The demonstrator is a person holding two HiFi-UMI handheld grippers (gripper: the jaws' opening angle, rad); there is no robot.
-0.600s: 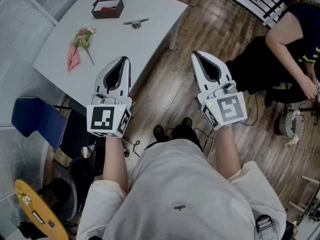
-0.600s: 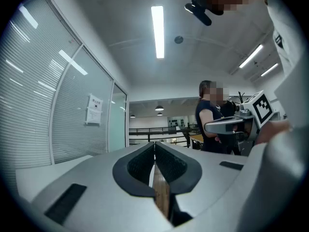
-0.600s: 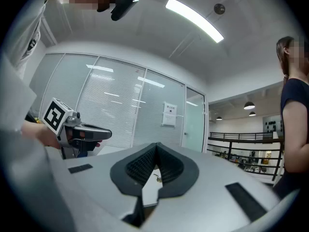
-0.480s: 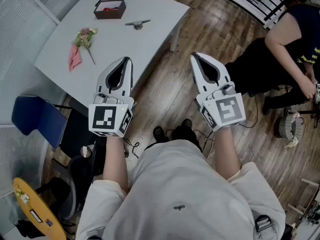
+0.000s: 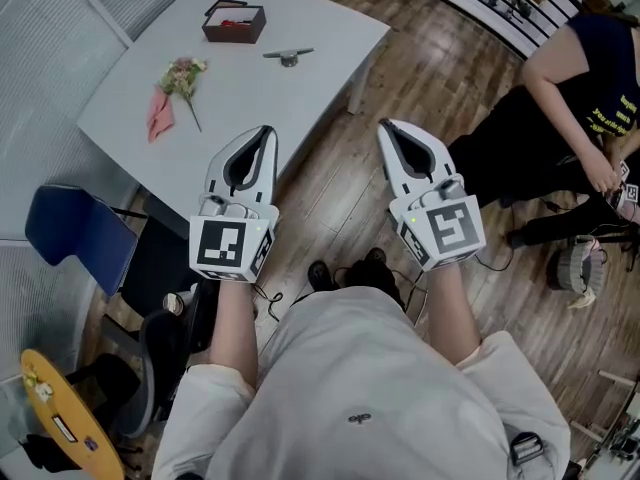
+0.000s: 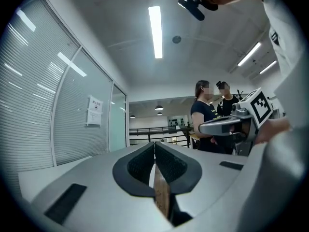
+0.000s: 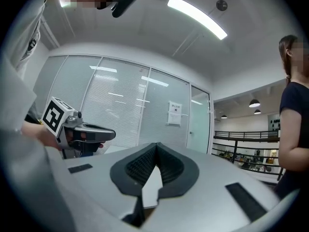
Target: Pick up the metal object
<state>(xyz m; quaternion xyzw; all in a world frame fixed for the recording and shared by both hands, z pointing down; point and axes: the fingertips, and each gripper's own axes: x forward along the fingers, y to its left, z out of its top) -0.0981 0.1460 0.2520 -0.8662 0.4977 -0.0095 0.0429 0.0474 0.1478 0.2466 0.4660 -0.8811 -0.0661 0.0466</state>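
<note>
The metal object (image 5: 288, 57) lies on the far part of the grey surface (image 5: 250, 98), well apart from both claws and ahead of them, with a small brown box (image 5: 234, 22) beyond it to the left and a flower sprig (image 5: 183, 73) with a pink cloth (image 5: 160, 116) further left; its long axis runs roughly crosswise in the head view, so it sits broadside to a claw coming straight from the person. It lies nearly in line with the left claw (image 5: 263, 134), only a little to that claw's right, while the right claw (image 5: 386, 128) hangs out over the wooden floor beyond the surface's right edge; the left is the nearer of the two, and I judge it the likelier one to reach. Both arms are bent and drawn in at the person's chest, the claws side by side and pointing forward; each gripper view looks out level into the room at blinds, ceiling lights and people (neither shows the surface or the object), which suggests the claws must tip downward as well as travel forward. The left claw (image 6: 154, 144) is pressed together with nothing between its pads; the right claw (image 7: 156, 145) is likewise closed and empty; either would have to spread before it could take the object across its narrow width.
</note>
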